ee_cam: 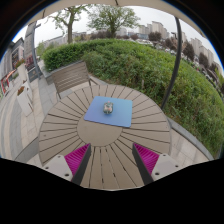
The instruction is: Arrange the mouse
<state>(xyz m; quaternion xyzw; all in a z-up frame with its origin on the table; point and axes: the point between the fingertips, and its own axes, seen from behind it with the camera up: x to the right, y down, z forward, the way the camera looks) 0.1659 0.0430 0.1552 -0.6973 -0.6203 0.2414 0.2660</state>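
Note:
A small grey mouse (108, 107) sits on a light blue mouse mat (110, 111) near the middle of a round slatted wooden table (60, 135). My gripper (112, 160) is held above the table's near edge, well short of the mat. Its two fingers with magenta pads (76, 156) stand wide apart with only bare table slats between them. The mouse lies beyond the fingers, roughly centred between them.
A wooden bench (70, 75) stands beyond the table at the left. A green hedge (150, 65) runs behind and to the right. A dark pole (178, 55) rises at the right. Paved ground lies at the left, with buildings and trees far off.

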